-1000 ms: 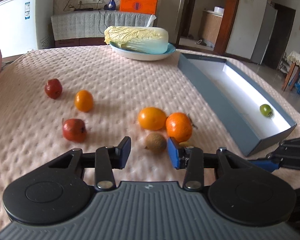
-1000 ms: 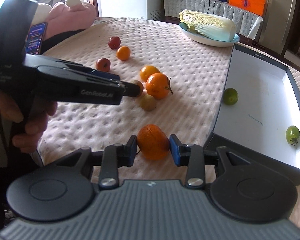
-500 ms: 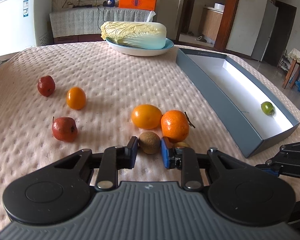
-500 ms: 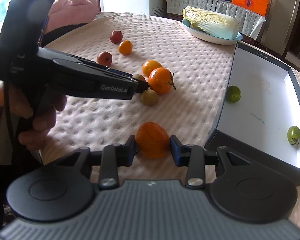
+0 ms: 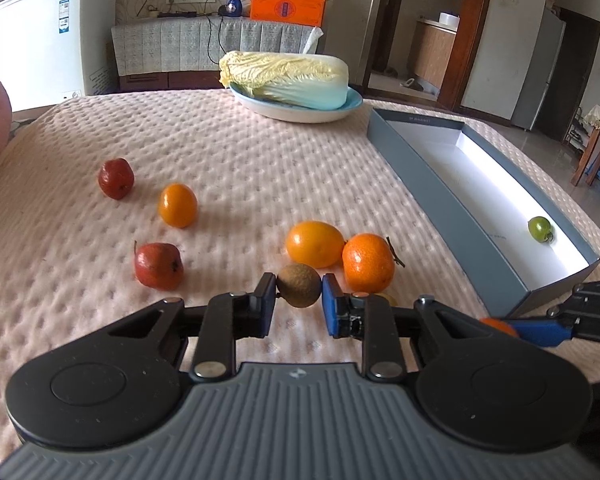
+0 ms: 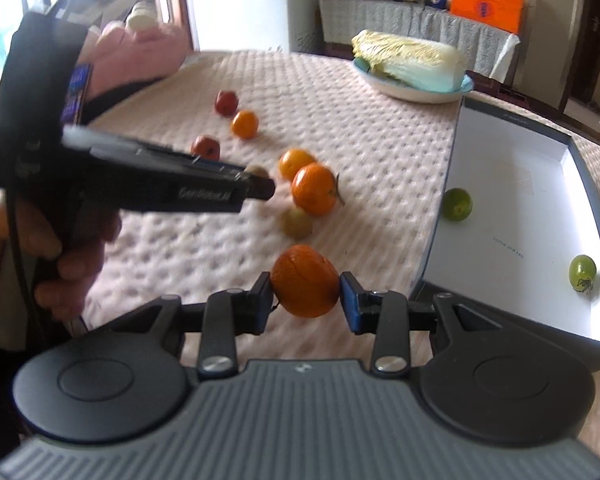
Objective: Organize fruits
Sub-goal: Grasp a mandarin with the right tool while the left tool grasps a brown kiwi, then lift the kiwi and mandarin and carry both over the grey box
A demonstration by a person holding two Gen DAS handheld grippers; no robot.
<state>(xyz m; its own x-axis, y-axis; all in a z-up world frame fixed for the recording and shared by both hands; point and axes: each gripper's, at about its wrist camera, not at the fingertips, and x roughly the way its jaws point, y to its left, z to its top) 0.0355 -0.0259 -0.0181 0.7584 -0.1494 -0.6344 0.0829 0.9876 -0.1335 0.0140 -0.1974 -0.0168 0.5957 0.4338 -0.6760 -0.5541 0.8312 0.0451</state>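
My left gripper (image 5: 299, 295) is shut on a small brown fruit (image 5: 299, 285), lifted just off the pink quilted cloth (image 5: 260, 168). My right gripper (image 6: 305, 295) is shut on an orange mandarin (image 6: 305, 281) held above the cloth, beside the grey box (image 6: 436, 236). The box (image 5: 440, 184) holds two green fruits (image 6: 457, 205) (image 6: 582, 272); only one shows in the left wrist view (image 5: 540, 229). On the cloth lie a stemmed mandarin (image 5: 368, 263), a yellow-orange fruit (image 5: 315, 243), a small orange (image 5: 177, 205), two red fruits (image 5: 158, 265) (image 5: 116, 178) and a yellowish fruit (image 6: 296, 222).
A blue plate (image 5: 292, 110) with a napa cabbage (image 5: 286, 78) stands at the far side of the cloth. The person's hand (image 6: 40, 248) holds the left gripper at the left of the right wrist view. A white freezer (image 5: 40, 36) stands behind.
My left gripper moved forward and closed on the brown fruit, then lifted it slightly. My right gripper raised the mandarin a little and the view shifted, blurring.
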